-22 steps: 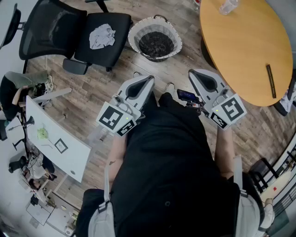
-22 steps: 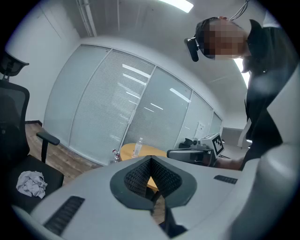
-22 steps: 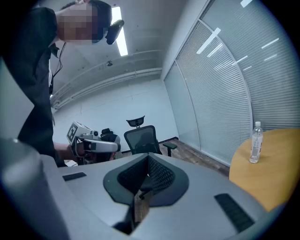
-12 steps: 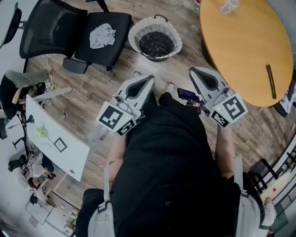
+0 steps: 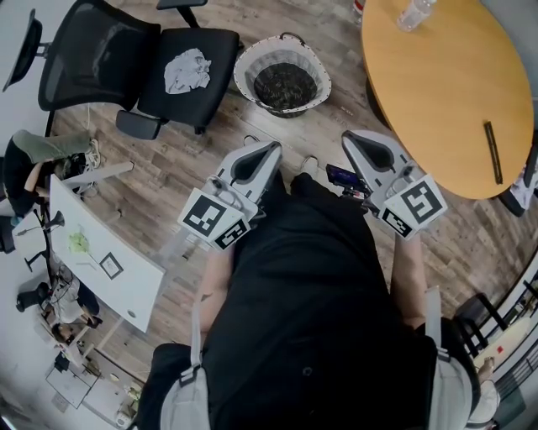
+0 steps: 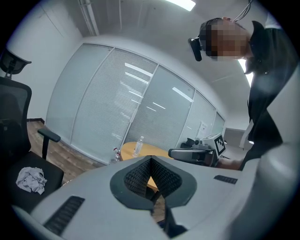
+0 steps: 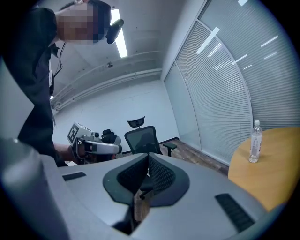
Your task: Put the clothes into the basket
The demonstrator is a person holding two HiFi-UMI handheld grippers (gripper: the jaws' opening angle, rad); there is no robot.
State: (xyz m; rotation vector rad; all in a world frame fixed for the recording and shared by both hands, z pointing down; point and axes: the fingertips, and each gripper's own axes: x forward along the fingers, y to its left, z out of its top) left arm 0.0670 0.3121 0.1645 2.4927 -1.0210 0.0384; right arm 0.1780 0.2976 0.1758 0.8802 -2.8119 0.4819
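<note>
Seen from above, a person in a black top stands on a wood-plank floor with a gripper in each hand, held close to the body. The left gripper [image 5: 267,149] and right gripper [image 5: 353,138] both point toward 12 o'clock, tipped only slightly down. This looks like a ready pose, not a reach. On each, the fingers are pressed together with nothing between them, so neither carries anything.

The garment to be moved, a crumpled pale grey cloth [image 5: 187,69], lies on the seat of a black office chair [image 5: 214,50] at 11 o'clock. A white woven basket [image 5: 242,69] stands on the floor at 12 o'clock, just beside the chair, which should keep the transfer short. Its inside is dark, but I cannot tell whether that is a liner or clothing.

A round wooden table [image 5: 437,84] at 1 o'clock holds a clear water bottle [image 5: 414,13]. The left gripper is nearer the cloth and would have to open before taking it.
</note>
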